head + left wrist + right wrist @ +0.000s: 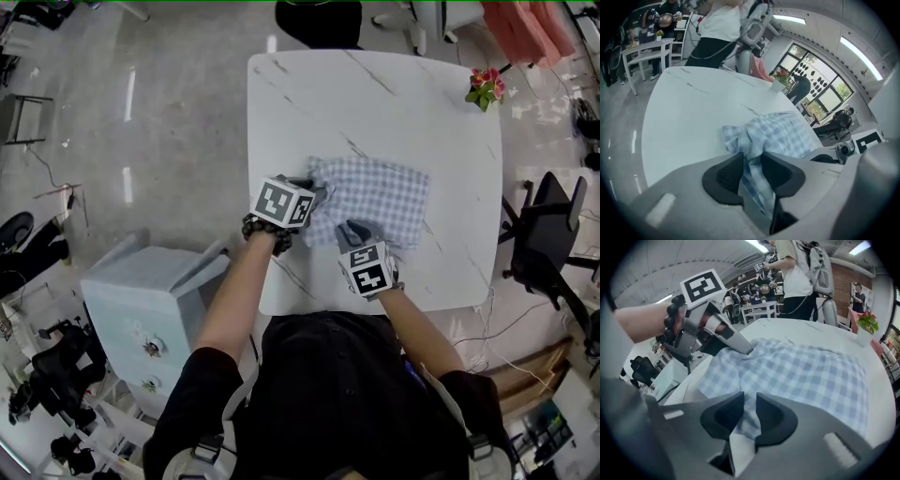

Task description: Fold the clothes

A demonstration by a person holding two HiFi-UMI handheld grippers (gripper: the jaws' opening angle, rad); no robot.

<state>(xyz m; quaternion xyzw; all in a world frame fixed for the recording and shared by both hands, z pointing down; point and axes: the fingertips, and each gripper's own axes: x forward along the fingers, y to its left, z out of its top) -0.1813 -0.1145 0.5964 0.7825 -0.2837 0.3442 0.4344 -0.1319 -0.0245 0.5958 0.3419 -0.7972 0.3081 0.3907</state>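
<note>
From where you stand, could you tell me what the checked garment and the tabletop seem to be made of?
Checked garment: thin woven cloth, likely cotton, matte; it bunches and creases. Tabletop: white marble-look slab, smooth with slight sheen; dark veins show, though stone or laminate is unclear.

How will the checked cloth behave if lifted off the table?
Probably floppy: the checked cloth bunches where the left claw pinches it. Likely thin and light: it fits the narrow gap of the right claw. It may slide on the smooth table.

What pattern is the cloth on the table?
The cloth has blue-and-white checks; clearest in right gripper view.
</note>
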